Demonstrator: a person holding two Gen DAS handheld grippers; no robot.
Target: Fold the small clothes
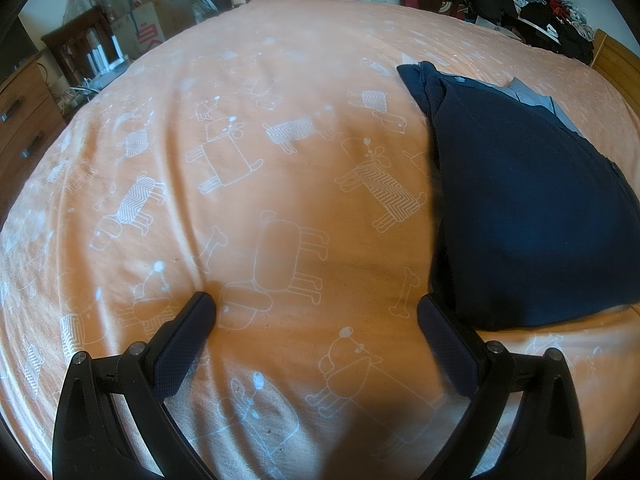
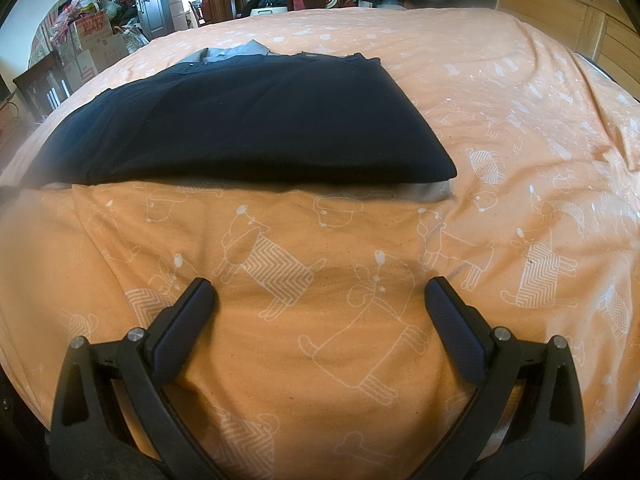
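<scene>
Navy top [image 2: 248,120] lies folded on the orange bedspread [image 2: 320,240], grey shirt [image 2: 228,52] under it. My left tongs [image 1: 316,312] and right tongs [image 2: 320,300] gape wide, empty, near its edge. A careless grab could undo the fold.

Open bedspread ahead of me.
I see bare orange bedspread [image 2: 304,360] all round; only the folded navy garment [image 2: 256,120] blocks passage, with piled clothes [image 1: 532,4] beyond the bed.

Both wrist views low over bedspread [image 1: 280,160], sharing dark garment [image 2: 248,120]
</scene>
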